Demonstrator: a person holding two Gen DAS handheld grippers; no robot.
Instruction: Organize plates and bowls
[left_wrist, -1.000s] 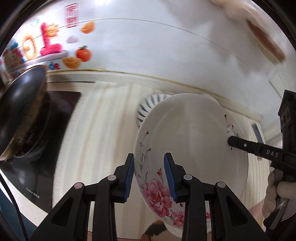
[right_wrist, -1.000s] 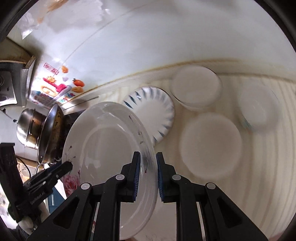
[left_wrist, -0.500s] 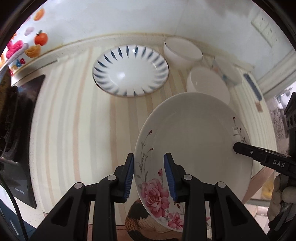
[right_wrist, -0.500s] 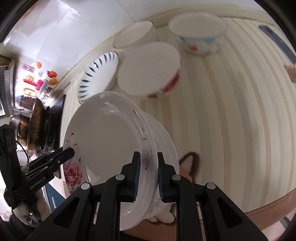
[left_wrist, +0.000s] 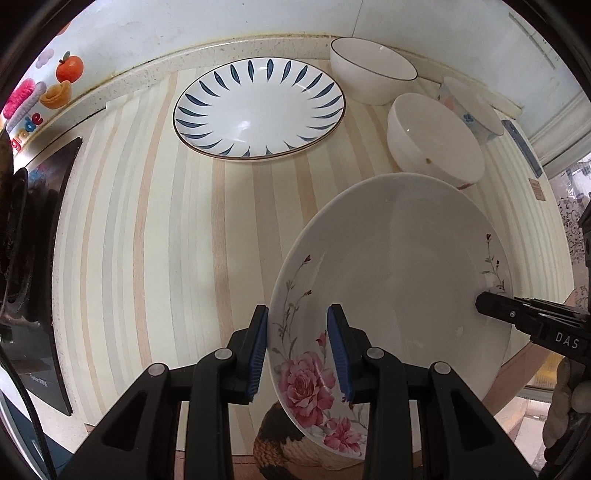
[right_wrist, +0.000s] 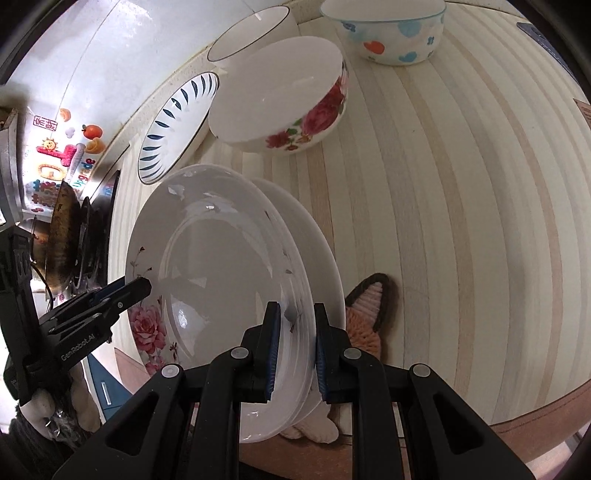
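**Two grippers, one rose plate, stack waiting below**

Both grippers are on the rose plate (left_wrist: 391, 295) right now. Left gripper (left_wrist: 297, 347) straddles the rim at the plate's 7 o'clock, blue pads either side w/ a visible gap, so jaws only partly closed; can't tell how firm the bite is. Right gripper (right_wrist: 295, 347) pinches the opposite rim, pads close on the edge, looks like a real hold.

Plate is tilted, carried over the striped counter (left_wrist: 147, 221) near its front edge. In the right wrist view a second white plate (right_wrist: 317, 258) sits just behind it; touching or apart, can't tell. A fox-shaped mat (right_wrist: 369, 314) peeks out beneath.

Rest of the field: blue-petal plate (left_wrist: 258, 110) at 12 o'clock near the back wall, plain white bowl (left_wrist: 373, 74) at 1, rose bowl (right_wrist: 280, 92) nearer in, dotted bowl (right_wrist: 384, 33) beside it.

Step, as I read it: nest this plate on the one below. To do it well: level it first, bring both sides down together, keep rims concentric. Glazed china is slick, so no one-sided release; let go only once the weight's fully seated. Risk: a chip if it lands edge-first.
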